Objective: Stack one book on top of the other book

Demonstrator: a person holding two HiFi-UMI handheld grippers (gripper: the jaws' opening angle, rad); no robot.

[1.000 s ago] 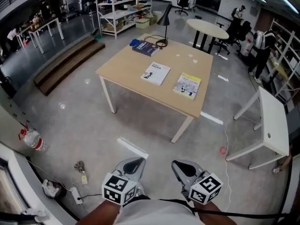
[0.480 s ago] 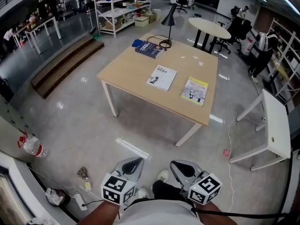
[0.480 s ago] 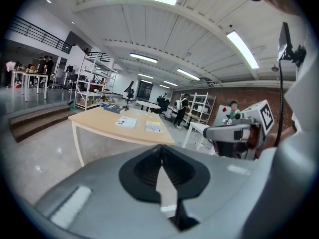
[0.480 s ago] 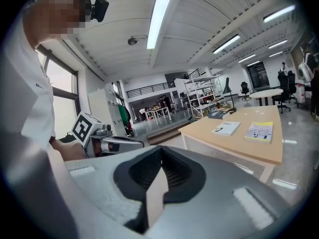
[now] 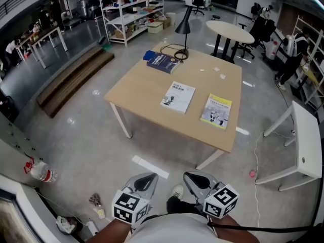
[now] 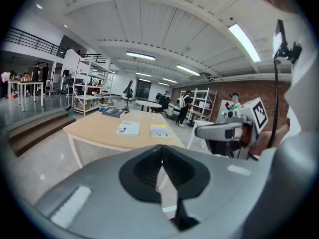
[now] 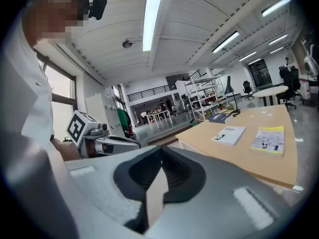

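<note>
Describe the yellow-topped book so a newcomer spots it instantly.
Start at the light wooden table mid-floor. Two books lie side by side on it; the yellow book is the right one in the head view. Its yellow-banded cover sets it apart from the white book and the dark blue book farther back.

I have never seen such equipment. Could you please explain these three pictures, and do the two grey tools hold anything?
There is no robot: a person holds a tool in each hand, the left gripper and the right gripper. One picture comes from a camera on the person's head, looking down; the other two come from cameras on the grippers, looking along their jaws. Both pairs of jaws are shut and empty. Ahead stands a table. On it lie a white book and a yellow book, side by side and apart, with a blue book and a lamp farther back.
</note>
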